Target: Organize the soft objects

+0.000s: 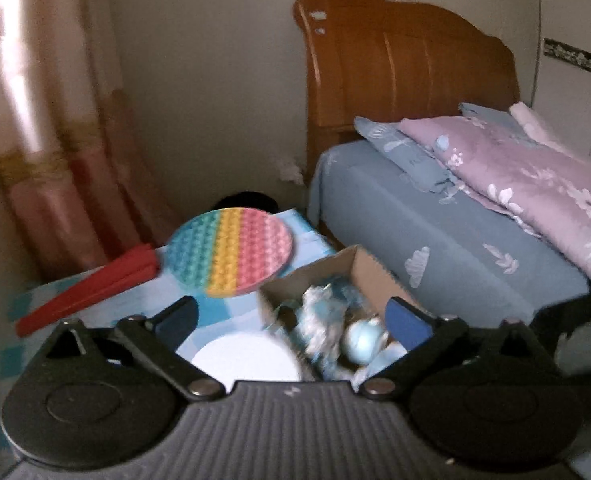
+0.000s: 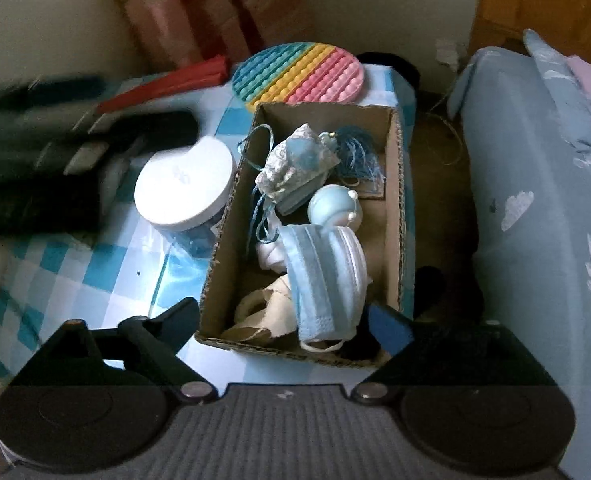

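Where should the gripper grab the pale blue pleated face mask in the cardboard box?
Probably the pale blue pleated face mask at mid-body, from above. It lies on top of the pile in the brown cardboard box, pleats running lengthwise, so pinch across its narrow width. The box walls block a side approach. The open right gripper hangs over the box's near end.
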Demonstrator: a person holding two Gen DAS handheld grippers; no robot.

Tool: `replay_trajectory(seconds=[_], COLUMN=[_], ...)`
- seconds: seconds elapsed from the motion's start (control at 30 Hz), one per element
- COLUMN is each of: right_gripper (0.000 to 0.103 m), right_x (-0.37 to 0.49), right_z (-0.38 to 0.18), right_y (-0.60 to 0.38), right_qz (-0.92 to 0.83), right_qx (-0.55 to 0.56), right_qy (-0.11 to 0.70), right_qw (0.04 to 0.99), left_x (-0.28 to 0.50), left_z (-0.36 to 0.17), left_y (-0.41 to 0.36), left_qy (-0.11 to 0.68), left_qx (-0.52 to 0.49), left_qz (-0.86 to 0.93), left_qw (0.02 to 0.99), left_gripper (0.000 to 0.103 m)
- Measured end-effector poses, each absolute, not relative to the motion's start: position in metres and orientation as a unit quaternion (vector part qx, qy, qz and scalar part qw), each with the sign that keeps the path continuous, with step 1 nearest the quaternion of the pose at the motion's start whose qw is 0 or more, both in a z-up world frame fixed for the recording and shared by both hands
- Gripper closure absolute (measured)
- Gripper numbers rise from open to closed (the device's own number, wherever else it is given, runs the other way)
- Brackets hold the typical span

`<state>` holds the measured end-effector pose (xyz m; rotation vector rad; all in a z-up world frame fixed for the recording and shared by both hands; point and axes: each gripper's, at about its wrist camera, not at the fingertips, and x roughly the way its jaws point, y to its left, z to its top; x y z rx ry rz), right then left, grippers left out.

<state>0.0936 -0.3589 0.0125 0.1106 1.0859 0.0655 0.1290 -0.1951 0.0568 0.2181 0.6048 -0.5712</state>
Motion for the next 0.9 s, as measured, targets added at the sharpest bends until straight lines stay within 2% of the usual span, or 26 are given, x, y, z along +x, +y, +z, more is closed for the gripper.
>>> replay_trajectory(seconds=[0.3, 0.9], right_gripper=[0.004, 0.003], right_x=[0.056, 0.02], right_z=[0.003, 0.008], right_y=[-0.327, -0.307], right_qz=[-0.073, -0.119], right_qx=[0.045, 0.068], right_qy=[0.489, 0.458], right_qw=[0.868, 0.878], left_x=[0.09, 0.07], left_z=[0.025, 0.015], left_y=[-0.152, -0.136], left_qy=[0.362, 0.384], left_qx=[0.117, 0.129], left_qz=[-0.18, -0.146], left_qw=[0.907, 0.902], left_gripper=[0.002, 0.002])
